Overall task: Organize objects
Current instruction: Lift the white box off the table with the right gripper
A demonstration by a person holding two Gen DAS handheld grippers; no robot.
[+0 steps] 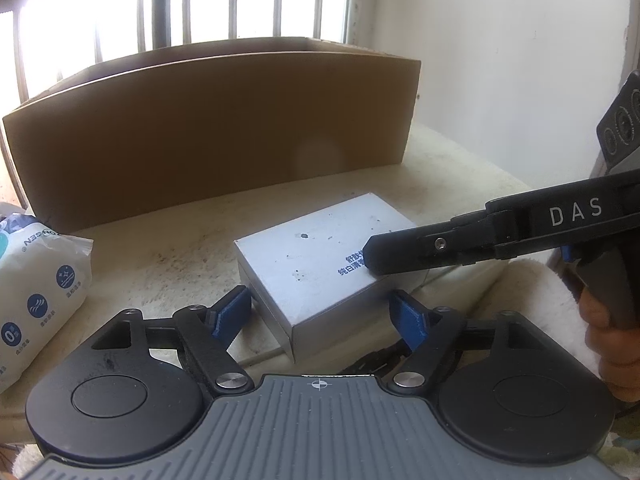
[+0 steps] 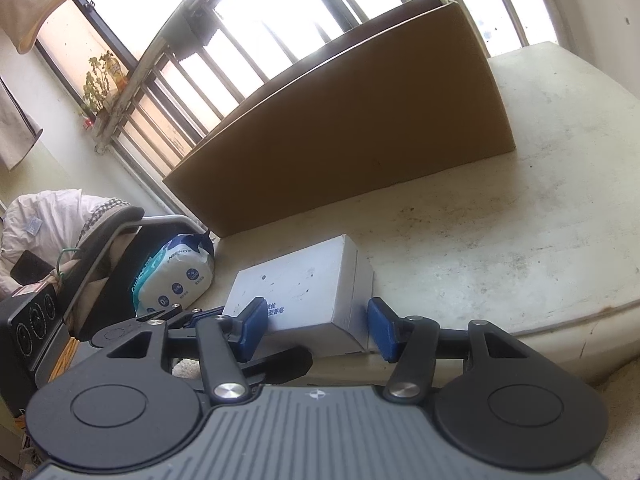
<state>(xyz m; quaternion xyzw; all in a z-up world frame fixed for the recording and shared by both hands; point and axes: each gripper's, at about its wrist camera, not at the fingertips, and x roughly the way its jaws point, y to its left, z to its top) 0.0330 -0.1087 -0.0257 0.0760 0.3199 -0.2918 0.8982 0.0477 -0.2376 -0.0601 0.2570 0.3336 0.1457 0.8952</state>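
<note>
White box: the white box (image 1: 328, 256) lies flat on the desk (image 1: 168, 256), centre of the left wrist view, just in front of the cardboard carton (image 1: 212, 128) and not inside it.
Tissue pack: the soft pack of tissues (image 1: 36, 280) sits at the left edge of that frame, also on the desk, apart from the white box and beside the carton's near corner.
Carton: tall brown wall fills the upper middle of both views; the inside is hidden, so I can't say what, if anything, is already packed.
Left hand-held gripper: the left hand-held gripper (image 1: 320, 314) has its blue pads (image 1: 230, 314) spread either side of the box's near corner, a clear gap showing on each side. Jaws apart, nothing gripped.
Right hand-held gripper: in the right wrist view the right hand-held gripper (image 2: 318, 326) straddles the box's near end. Its left pad lies over the top face and may be touching it, and the right pad (image 2: 382, 326) stands beside the side wall. I read no firm squeeze, so jaws apart around the box, not clamped.
Done so far: nothing visibly put away; both loose items are out on the desk.
Left to do: by my reckoning nearly everything remains. Grip the white box, lift it over the carton wall, then the tissue pack.
Watch for: two grippers crowd one box, so a nudge could slide it.
</note>
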